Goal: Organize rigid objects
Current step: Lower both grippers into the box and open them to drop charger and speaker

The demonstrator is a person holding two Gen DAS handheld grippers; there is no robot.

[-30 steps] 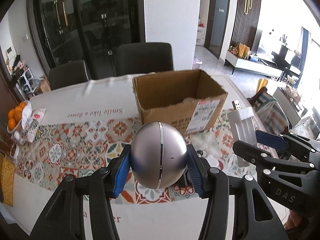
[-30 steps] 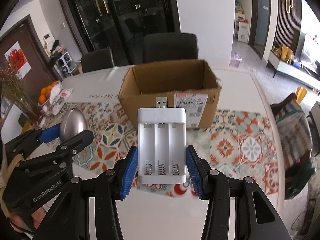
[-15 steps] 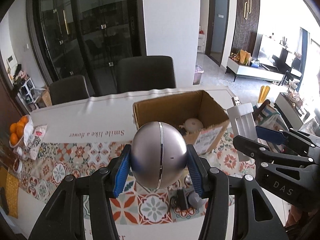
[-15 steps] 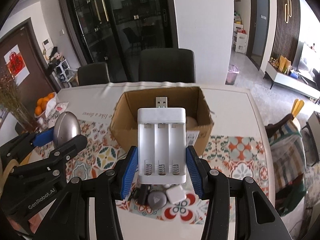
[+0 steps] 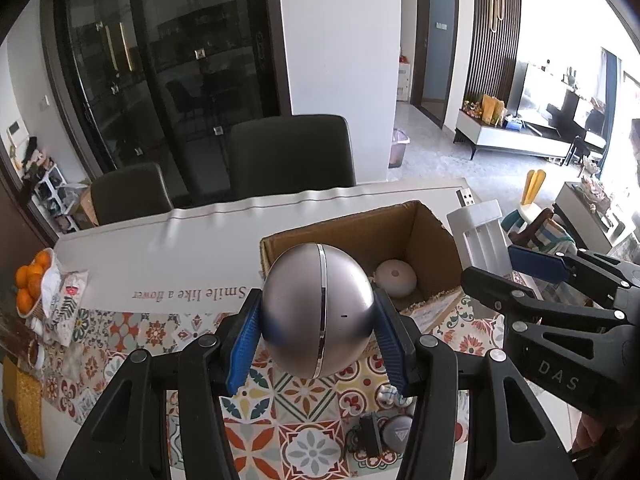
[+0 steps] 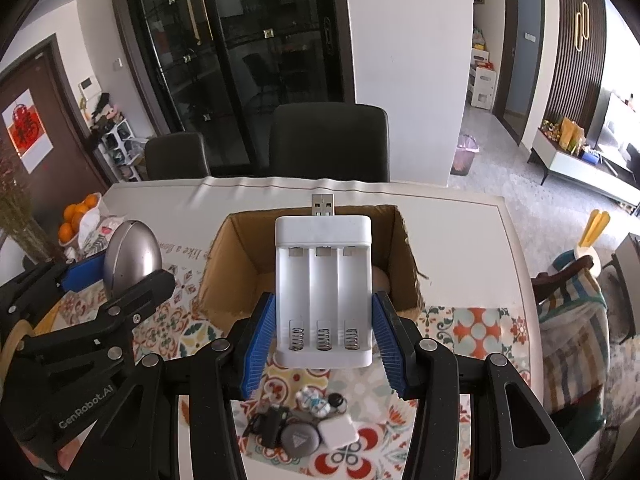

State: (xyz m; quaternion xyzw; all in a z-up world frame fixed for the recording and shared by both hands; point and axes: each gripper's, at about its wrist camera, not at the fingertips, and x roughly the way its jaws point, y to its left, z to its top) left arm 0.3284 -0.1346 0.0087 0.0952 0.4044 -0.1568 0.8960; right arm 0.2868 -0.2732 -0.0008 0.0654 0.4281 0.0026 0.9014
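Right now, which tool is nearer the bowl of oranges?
Left. The left tool, holding the silver ball, is on the oranges' side; the right tool, holding the battery charger, is farther across the table.

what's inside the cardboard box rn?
One pale rounded object sits on the cardboard box floor. The silver ball hides the box's left part in the left wrist view; the battery charger covers most of the interior in the right.

silver egg-shaped shell with chrome seam upright, white three-slot battery charger empty, USB plug up, both above open cardboard box, white dome inside
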